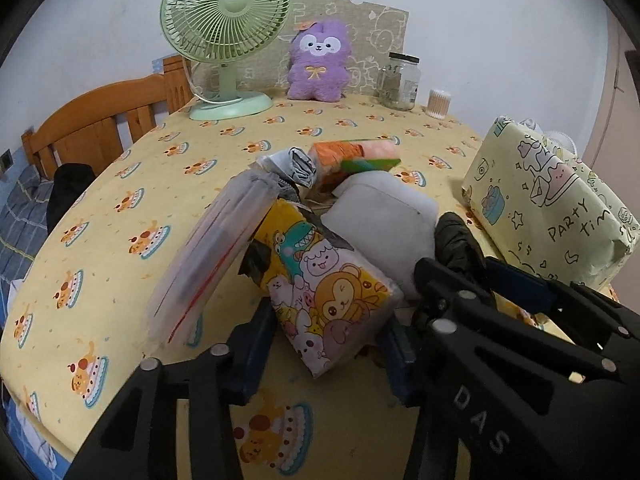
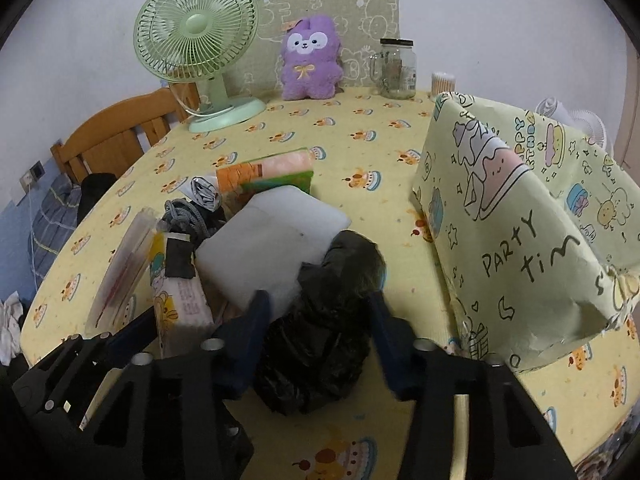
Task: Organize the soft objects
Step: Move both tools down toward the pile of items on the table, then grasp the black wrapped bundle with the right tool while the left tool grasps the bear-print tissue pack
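A pile of soft things lies mid-table. My left gripper point(image 1: 326, 344) has its fingers on both sides of a cartoon-printed tissue pack point(image 1: 332, 296), which looks lifted and tilted. My right gripper point(image 2: 318, 320) has its fingers around a crumpled black plastic bag point(image 2: 324, 320); it also shows in the left wrist view point(image 1: 456, 240). A white foam block point(image 2: 272, 248), a clear zip pouch point(image 1: 208, 256), an orange-pink sponge pack point(image 2: 272, 170) and grey cord point(image 2: 188, 214) lie in the pile.
A box wrapped in "party time" paper point(image 2: 520, 216) stands to the right. A green fan point(image 2: 196, 44), a purple plush point(image 2: 308, 60), a glass jar point(image 2: 396, 68) and a cotton swab tub point(image 2: 442, 82) stand at the back. A wooden headboard point(image 2: 120, 132) is left.
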{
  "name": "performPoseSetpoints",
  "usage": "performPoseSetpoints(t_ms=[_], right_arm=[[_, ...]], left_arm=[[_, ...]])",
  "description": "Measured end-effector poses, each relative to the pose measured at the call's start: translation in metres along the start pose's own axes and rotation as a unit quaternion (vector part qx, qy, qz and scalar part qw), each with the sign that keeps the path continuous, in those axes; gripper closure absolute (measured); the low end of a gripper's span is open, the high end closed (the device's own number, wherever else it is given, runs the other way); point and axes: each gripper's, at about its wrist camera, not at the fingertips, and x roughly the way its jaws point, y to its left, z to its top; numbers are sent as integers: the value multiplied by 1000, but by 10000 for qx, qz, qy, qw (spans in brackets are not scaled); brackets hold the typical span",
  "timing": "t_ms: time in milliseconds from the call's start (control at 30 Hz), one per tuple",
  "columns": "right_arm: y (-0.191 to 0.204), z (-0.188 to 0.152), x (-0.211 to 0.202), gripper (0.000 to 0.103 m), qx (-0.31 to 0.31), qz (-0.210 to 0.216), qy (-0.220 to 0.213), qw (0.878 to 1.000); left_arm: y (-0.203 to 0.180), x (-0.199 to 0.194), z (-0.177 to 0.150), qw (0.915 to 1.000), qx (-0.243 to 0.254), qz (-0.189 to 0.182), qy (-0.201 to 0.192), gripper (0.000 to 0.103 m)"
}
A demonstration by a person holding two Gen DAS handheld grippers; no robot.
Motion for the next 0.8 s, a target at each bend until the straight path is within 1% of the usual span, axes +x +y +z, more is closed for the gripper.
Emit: performPoseSetpoints(t_ms=[33,67,133,200,233,400,800], right_arm=[[0,0,0,60,-5,-13,0,10000],[0,1,0,63,-1,-29,-3,10000],[-1,1,-2,66,12,-72,-21,10000],[-1,1,-4,67,13,-83,-40,10000],[-2,1,-6,68,23,-85,-68,9999],[-5,4,-14,69,46,-78,-177,9998],[-10,19,-44,69,108,-20,-503,9987]], left_arm=[[-1,-1,0,10000,8,7,-5,58],[-1,-1,0,10000,20,0,-9,63],[-3,-2,1,10000,34,32,-31,70],[-4,-3,2,10000,50,45,-47,74],[-4,-4,3,9999,53,63,-57,79],[-7,-11,8,9997,92,142,-197,83],[-15,-36,25,9987,155,89,-474,83]])
